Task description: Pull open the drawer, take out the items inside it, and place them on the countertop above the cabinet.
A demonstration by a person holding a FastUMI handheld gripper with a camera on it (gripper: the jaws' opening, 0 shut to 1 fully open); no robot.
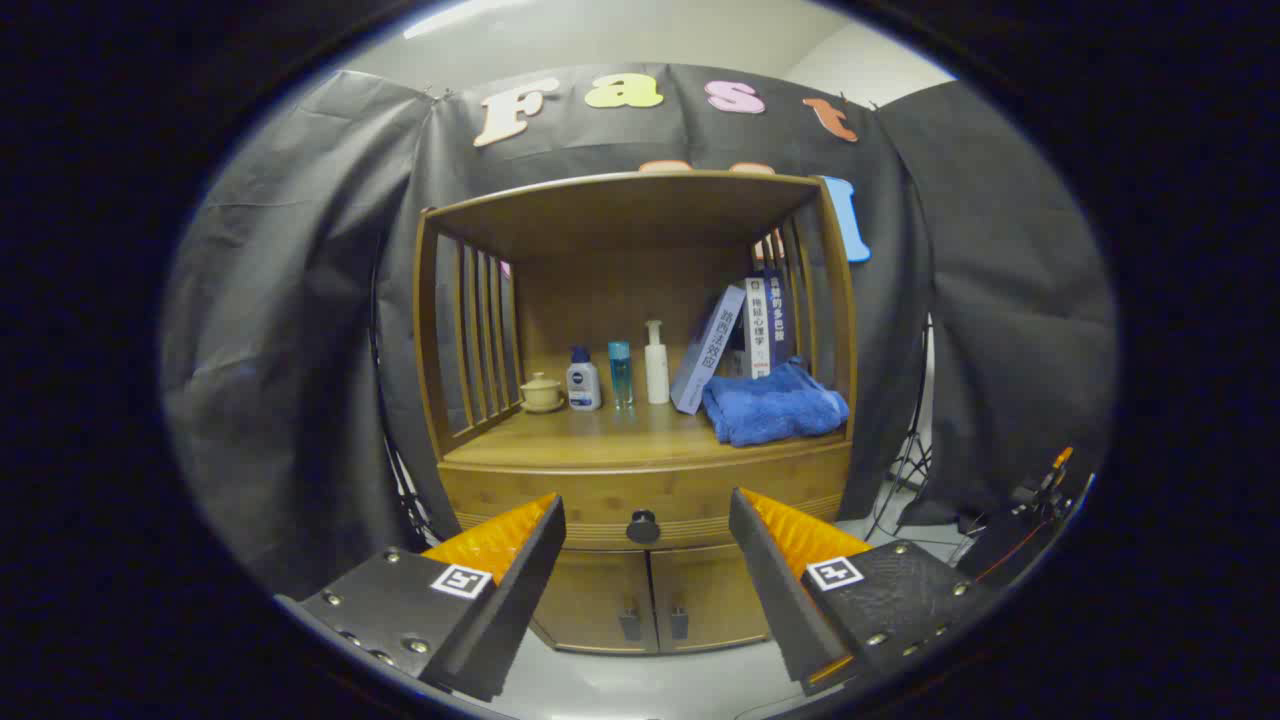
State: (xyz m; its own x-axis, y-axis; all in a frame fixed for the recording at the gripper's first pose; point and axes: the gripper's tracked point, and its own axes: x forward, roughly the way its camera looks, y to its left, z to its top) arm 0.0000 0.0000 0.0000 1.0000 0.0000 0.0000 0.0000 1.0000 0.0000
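Drawer [645,505] first: it sits shut in the front of the wooden cabinet [640,590], right under the countertop [610,432], and its round dark knob [643,526] lines up between my fingers and a little beyond their tips. I read the gripper [647,520] as spread wide, with nothing between the fingers and nothing touched. Below the drawer I see two small doors [650,598], closed, each with a little handle near the middle seam.

On the countertop, along the back edge, I count from the left corner: a small cream lidded cup [541,392] on a saucer, a white bottle with a blue cap [583,381], a slim clear blue bottle [621,372] and a taller white pump bottle [656,364]. They stand upright, near each other but apart. Toward the right back corner a few books [745,335] stand, the nearest one leaning left (I leave the covers unread). A folded blue towel [772,405] lies at the right front corner, just ahead of the books. The front middle of the countertop is bare wood.

A slatted frame with a flat top [620,200] rises over the countertop. Black cloth [290,380] hangs behind and on both sides; the floor [640,685] is pale, and some stand legs and gear [1030,500] show off to the right.
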